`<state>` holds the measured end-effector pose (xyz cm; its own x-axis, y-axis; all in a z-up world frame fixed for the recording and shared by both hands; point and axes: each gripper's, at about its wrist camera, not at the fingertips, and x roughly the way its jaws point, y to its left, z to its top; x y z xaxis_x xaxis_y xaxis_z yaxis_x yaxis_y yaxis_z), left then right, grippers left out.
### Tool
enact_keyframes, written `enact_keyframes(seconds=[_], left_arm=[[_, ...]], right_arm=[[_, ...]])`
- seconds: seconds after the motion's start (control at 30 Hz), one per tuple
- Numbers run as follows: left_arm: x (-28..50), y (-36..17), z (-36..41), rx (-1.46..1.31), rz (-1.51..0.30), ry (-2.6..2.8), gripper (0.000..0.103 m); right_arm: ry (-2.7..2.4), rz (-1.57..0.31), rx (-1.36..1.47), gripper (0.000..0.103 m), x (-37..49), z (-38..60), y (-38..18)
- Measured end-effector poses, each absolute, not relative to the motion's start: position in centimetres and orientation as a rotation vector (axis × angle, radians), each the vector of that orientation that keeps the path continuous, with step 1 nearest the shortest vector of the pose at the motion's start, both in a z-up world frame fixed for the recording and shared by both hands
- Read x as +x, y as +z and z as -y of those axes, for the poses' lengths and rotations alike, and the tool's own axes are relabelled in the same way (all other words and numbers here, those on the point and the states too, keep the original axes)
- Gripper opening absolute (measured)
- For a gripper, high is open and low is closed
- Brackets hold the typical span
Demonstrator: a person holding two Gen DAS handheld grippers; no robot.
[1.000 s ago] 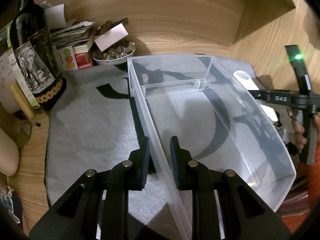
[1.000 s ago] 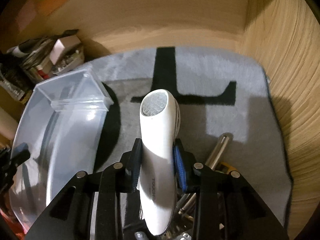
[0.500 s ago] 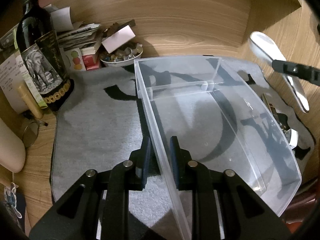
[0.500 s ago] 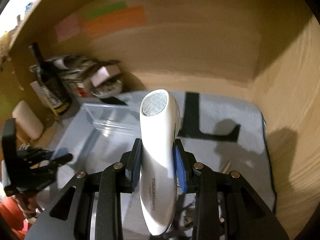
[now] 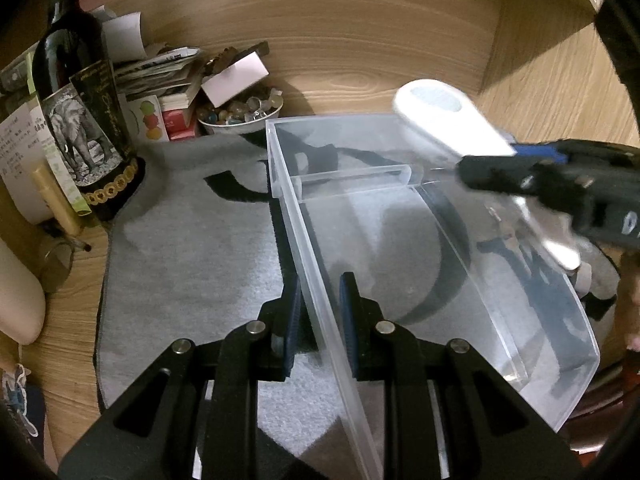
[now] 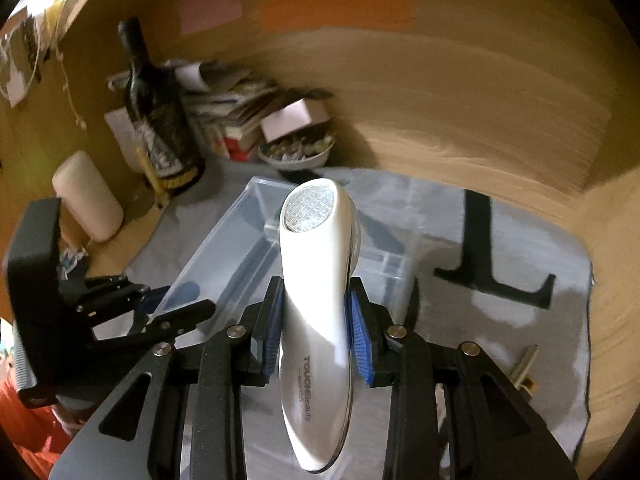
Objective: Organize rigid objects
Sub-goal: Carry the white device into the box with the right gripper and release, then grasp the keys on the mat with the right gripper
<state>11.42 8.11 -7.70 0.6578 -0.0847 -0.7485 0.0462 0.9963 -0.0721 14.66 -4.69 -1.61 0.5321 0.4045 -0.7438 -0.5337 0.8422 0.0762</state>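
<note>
A clear plastic bin (image 5: 400, 216) with a divider lies on the grey mat (image 5: 192, 240). My left gripper (image 5: 320, 300) is shut on the bin's long left wall. My right gripper (image 6: 316, 308) is shut on a white handheld beauty device (image 6: 316, 280) and holds it in the air above the bin (image 6: 224, 256), head pointing forward. In the left wrist view the device (image 5: 448, 116) hangs over the bin's far right side, held by the right gripper (image 5: 520, 164). The left gripper (image 6: 160, 308) shows at the left of the right wrist view.
A dark bottle (image 5: 84, 120), stacked papers and boxes (image 5: 160, 76), and a bowl of small items (image 5: 240, 114) crowd the back left corner. Wooden walls close the back and right. A metal tool (image 6: 524, 364) lies on the mat at the right.
My right gripper has lifted the white device off the mat and carried it left, over the bin. My left gripper has kept its hold on the bin wall.
</note>
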Motion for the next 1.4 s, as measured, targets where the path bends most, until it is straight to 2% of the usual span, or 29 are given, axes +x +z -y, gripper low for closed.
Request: enact_keyframes(seconds=[0.57, 0.8, 0.87, 1.0, 1.07, 1.4], left_arm=[[11.4, -7.8, -7.9, -0.054, -0.848, -0.093, 0.02], [11.4, -7.8, -7.9, -0.052, -0.849, -0.094, 0.02], [11.4, -7.8, -7.9, -0.053, -0.851, -0.094, 0.02], [11.5, -7.8, -7.9, -0.056, -0.856, -0.091, 0.02], [11.6, -7.9, -7.9, -0.058, -0.86, -0.089, 0.02], [11.9, -7.8, -7.9, -0.06, -0.87, -0.079, 0.02]], right_arm=[[0.603, -1.064, -0.354, 0.028, 16.2, -0.1, -6.3], [0.587, -1.02, -0.334, 0.03, 15.8, 0.4, -5.4], [0.58, -0.998, -0.339, 0.039, 15.6, 0.6, -4.9], [0.569, -0.955, -0.318, 0.044, 15.2, 1.6, -3.9], [0.56, -0.933, -0.306, 0.052, 15.1, 2.2, -3.3], [0.401, -0.763, -0.233, 0.071, 15.1, 8.4, 1.5]])
